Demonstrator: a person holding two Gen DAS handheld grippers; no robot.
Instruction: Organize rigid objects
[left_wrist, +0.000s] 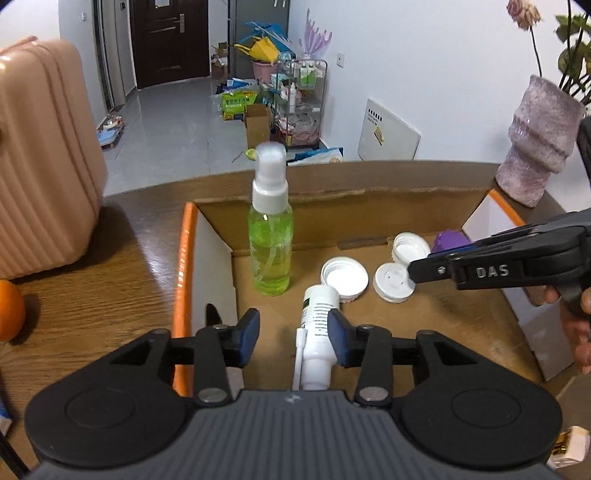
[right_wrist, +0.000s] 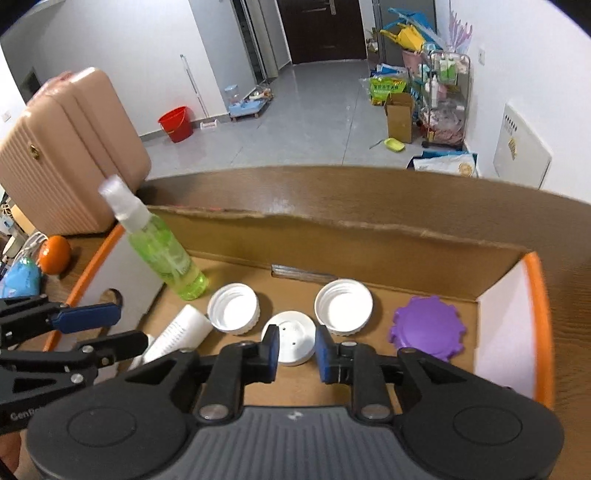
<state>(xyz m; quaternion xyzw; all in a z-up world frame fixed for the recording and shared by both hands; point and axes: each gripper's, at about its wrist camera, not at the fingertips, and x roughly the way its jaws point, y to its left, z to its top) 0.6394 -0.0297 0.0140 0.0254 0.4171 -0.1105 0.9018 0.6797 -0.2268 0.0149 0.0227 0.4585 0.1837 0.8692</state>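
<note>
both tongs gape inside the cardboard box (right_wrist: 369, 236) — left tongs (left_wrist: 293, 338) beside the white tube (left_wrist: 316, 332), right tongs (right_wrist: 295, 350) over a flat lid (right_wrist: 290, 332).

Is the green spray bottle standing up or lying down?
Standing up. The green spray bottle rests on its base inside the cardboard box, cap on top.

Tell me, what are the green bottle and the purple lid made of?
Green bottle: probably clear plastic, glossy; you can see the liquid and tube through it. Purple lid: likely matte, opaque plastic with moulded notched edges.
</note>
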